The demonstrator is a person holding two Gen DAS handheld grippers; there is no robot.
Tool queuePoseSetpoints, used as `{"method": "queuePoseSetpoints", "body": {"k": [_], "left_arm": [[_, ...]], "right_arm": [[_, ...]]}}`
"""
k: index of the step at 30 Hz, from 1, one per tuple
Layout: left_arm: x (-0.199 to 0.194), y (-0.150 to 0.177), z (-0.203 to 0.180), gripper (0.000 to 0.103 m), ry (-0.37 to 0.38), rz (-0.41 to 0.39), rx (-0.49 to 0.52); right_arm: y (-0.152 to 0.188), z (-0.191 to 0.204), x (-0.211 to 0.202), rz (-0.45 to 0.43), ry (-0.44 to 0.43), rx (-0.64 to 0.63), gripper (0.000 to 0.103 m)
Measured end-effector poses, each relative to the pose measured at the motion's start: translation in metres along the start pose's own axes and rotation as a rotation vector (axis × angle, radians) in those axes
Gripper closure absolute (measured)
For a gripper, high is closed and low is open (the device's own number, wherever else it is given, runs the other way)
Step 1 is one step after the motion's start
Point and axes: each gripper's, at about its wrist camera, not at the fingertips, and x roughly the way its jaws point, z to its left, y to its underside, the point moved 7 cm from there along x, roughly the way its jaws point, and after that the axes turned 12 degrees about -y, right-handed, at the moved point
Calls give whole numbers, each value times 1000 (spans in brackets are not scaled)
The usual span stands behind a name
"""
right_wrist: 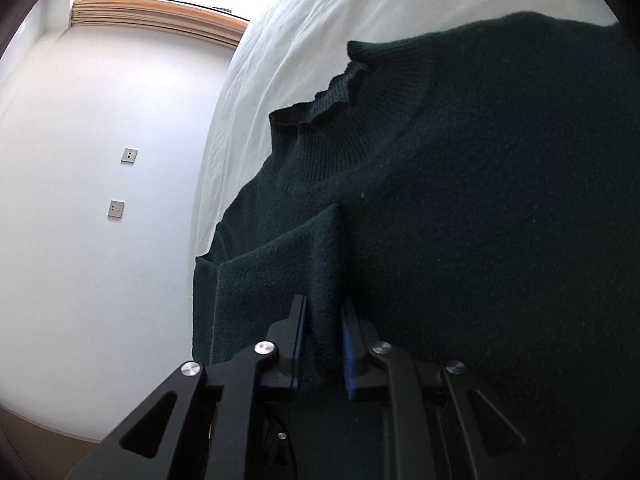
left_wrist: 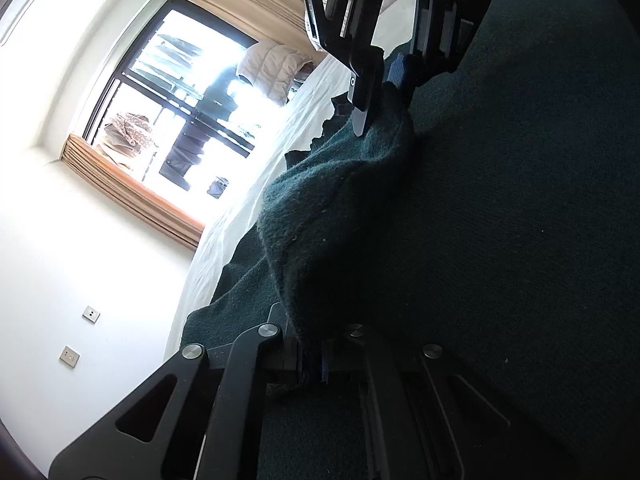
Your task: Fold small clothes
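The sweater (right_wrist: 460, 184) lies on the bed (right_wrist: 320, 20), the window (left_wrist: 192, 92) beyond it.

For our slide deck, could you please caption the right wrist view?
Right gripper pinching a raised fold of a dark green sweater spread on a white bed.

Beyond the dark green sweater (right_wrist: 460, 200) we see bare white bed (right_wrist: 320, 40) open toward the window (left_wrist: 168, 92); a puffy jacket (left_wrist: 272, 70) lies there, and the wall (right_wrist: 100, 200) bounds the bed's side.
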Motion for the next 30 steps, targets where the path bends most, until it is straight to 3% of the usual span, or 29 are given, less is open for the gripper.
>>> {"method": "queuePoseSetpoints", "body": {"k": [8, 15, 17, 21, 24, 26, 30], "left_arm": [[11, -7, 15, 98, 16, 44, -38], [21, -24, 38, 97, 82, 108, -193], [15, -25, 41, 96, 138, 121, -251], [1, -21, 63, 95, 232, 110, -416], [4, -11, 94, 95, 210, 115, -531], [19, -1, 114, 95, 192, 157, -612], [65, 22, 124, 95, 221, 291, -657]], "right_arm": [[-26, 47, -52, -196, 55, -159, 92], [-52, 76, -87, -290, 27, -234, 92], [-55, 67, -86, -277, 21, -217, 92], [-51, 11, -80, -257, 101, -106, 92], [-45, -29, -86, -278, 148, -18, 92], [-40, -41, -89, -286, 154, 8, 92], [-32, -40, -83, -264, 170, -13, 92]]}}
